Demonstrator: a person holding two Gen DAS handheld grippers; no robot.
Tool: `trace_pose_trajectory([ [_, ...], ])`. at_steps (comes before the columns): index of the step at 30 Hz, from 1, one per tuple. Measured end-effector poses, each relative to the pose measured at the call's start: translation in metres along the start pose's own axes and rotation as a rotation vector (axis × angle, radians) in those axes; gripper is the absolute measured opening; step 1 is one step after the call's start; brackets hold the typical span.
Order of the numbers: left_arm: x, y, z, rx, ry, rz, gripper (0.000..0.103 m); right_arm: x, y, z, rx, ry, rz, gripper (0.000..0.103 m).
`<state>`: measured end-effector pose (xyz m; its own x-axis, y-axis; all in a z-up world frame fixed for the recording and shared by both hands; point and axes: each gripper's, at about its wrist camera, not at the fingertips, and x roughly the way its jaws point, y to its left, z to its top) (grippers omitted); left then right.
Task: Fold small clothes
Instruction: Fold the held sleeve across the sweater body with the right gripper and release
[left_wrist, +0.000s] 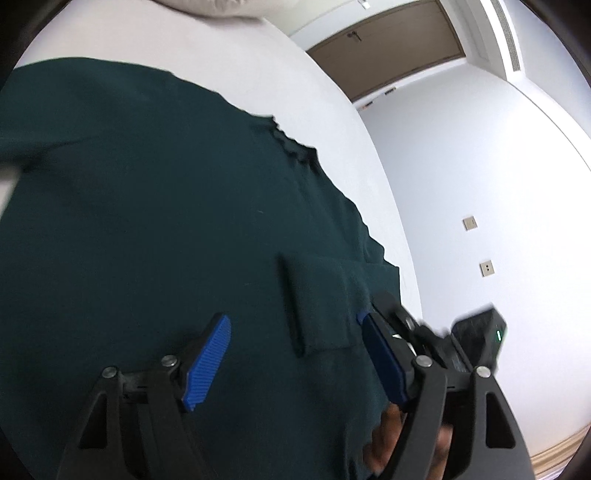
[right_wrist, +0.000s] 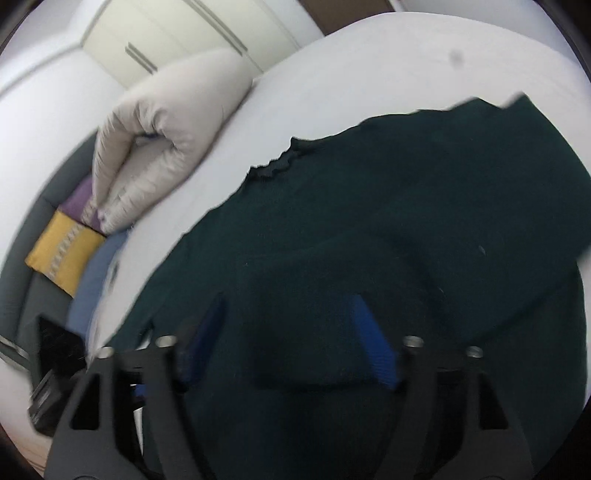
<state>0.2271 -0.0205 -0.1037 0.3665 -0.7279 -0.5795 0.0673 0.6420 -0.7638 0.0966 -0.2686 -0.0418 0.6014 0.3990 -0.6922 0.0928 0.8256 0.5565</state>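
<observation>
Both hand-held grippers hang over a dark green garment (left_wrist: 155, 221) spread on a white surface (left_wrist: 229, 66), and each stands with its jaws wide and nothing pinched between the blue pads. In the left wrist view the left hand-held gripper (left_wrist: 295, 360) frames a small folded flap or pocket of the same green cloth (left_wrist: 321, 302), which lies just ahead between the pads, towards 12 o'clock from the fingertips; the rest of the garment runs on from there towards 10 and 11 o'clock, with its frilled edge (left_wrist: 291, 144) at about 12 o'clock and the bare surface beyond. In the right wrist view the right hand-held gripper (right_wrist: 291, 339) hovers over a raised fold of the cloth, and the garment's long axis seems to run from 7 o'clock up to 2 o'clock, ending in a corner (right_wrist: 517, 101) at the far right. The frilled edge (right_wrist: 277, 164) shows there at about 12 o'clock. A grey pillow (right_wrist: 162, 122) lies well apart at 10 o'clock, with purple and yellow cushions (right_wrist: 66, 251) below it at 9 o'clock. By my reading the left hand-held gripper is the nearer to a graspable fold, since the flap already sits between its pads. No brand, label or readable writing shows anywhere; both views are blurred.
</observation>
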Motion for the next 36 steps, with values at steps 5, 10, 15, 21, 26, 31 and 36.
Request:
trace_pose_trajectory([
  [5, 0.054, -0.020, 0.007, 0.038, 0.074, 0.022, 0.074, -0.050, -0.062, -0.009, 0.122, -0.045, 0.061, 0.073],
  [10, 0.104, -0.035, 0.006, 0.097, 0.142, 0.100, 0.037, -0.067, -0.118, 0.022, 0.284, -0.042, 0.088, 0.073],
  [15, 0.102, -0.047, 0.017, 0.138, 0.128, 0.120, 0.008, -0.071, -0.149, 0.036, 0.361, -0.083, 0.149, 0.071],
  [21, 0.051, -0.068, 0.044, 0.197, -0.007, 0.068, 0.008, -0.071, -0.172, 0.060, 0.436, -0.118, 0.178, 0.071],
  [26, 0.013, -0.073, 0.068, 0.246, -0.132, 0.085, 0.008, -0.062, -0.178, 0.096, 0.497, -0.127, 0.185, 0.071],
  [31, 0.013, -0.047, 0.080, 0.210, -0.133, 0.114, 0.008, -0.046, -0.189, 0.117, 0.584, -0.140, 0.225, 0.071],
  [36, 0.032, -0.015, 0.081, 0.166, -0.094, 0.139, 0.008, -0.044, -0.199, 0.135, 0.619, -0.169, 0.221, 0.071],
])
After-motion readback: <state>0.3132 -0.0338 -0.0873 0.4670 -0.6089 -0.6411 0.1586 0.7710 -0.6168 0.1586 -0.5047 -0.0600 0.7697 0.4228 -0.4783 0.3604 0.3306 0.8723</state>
